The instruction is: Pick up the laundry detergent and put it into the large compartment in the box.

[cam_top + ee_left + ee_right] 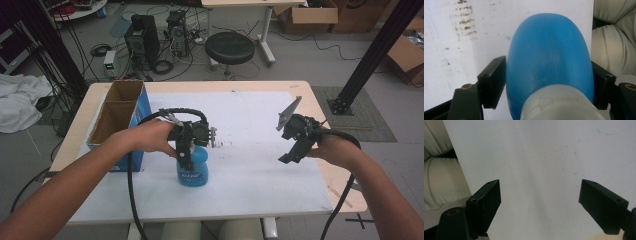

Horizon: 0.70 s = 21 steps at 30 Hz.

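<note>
A blue plastic bottle with a rounded, oval body and a white cap stands upright on the white-covered surface, near the front edge and left of the middle. A printed label runs across its lower front. Seen from above, its shoulders bulge smoothly below the cap.

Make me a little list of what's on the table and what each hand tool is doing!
table: white sheet over a wooden tabletop
bottle: blue bottle with a white cap, upright near the front edge
left gripper: comes down over the bottle, fingers pressed against both its sides
right gripper: open, nothing between its fingers, above bare sheet
box: open cardboard box with blue sides, at the table's left edge, two compartments
</note>
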{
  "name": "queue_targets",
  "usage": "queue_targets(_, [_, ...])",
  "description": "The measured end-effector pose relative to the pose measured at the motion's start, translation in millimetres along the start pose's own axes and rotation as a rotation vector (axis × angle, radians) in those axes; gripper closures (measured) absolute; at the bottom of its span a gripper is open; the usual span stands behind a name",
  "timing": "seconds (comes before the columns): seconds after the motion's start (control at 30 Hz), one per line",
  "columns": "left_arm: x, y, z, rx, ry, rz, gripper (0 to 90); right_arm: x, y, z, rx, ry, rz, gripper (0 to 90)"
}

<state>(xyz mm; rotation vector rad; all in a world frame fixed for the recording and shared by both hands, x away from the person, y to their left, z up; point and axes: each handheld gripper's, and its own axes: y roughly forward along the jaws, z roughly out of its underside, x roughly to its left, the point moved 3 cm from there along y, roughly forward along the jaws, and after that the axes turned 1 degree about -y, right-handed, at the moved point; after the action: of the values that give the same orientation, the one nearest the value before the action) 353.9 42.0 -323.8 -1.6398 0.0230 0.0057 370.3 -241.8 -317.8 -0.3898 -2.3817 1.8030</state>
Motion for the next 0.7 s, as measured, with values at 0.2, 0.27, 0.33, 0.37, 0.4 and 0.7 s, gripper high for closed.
queue_targets(0.2, [-0.8,-0.9,0.7,-0.007,0.003,-0.001,32.9,0.7,-0.2,-1.4,-0.001,0.001,-0.002,17.6])
queue_targets(0.27, [-0.8,-0.8,0.6,-0.007,0.002,-0.002,33.3,0.8,0.5,-1.9,-0.003,-0.002,-0.003,17.6])
queue_targets(0.33, [-0.8,-0.8,0.7,-0.007,0.002,0.0,33.4,0.7,0.7,-2.1,-0.002,-0.003,-0.002,17.6])
queue_targets(0.37, [-0.9,-0.9,0.5,-0.007,0.002,0.005,34.5,1.2,0.8,-2.4,-0.003,-0.002,-0.006,17.6])
queue_targets(0.4, [-1.1,-1.1,0.4,-0.007,0.005,0.008,35.6,1.2,0.9,-2.5,-0.003,-0.003,-0.006,17.6])
queue_targets(0.7, [-0.4,-1.7,0.5,-0.017,-0.007,0.009,37.4,1.2,2.8,-3.4,-0.002,-0.005,-0.007,17.6])
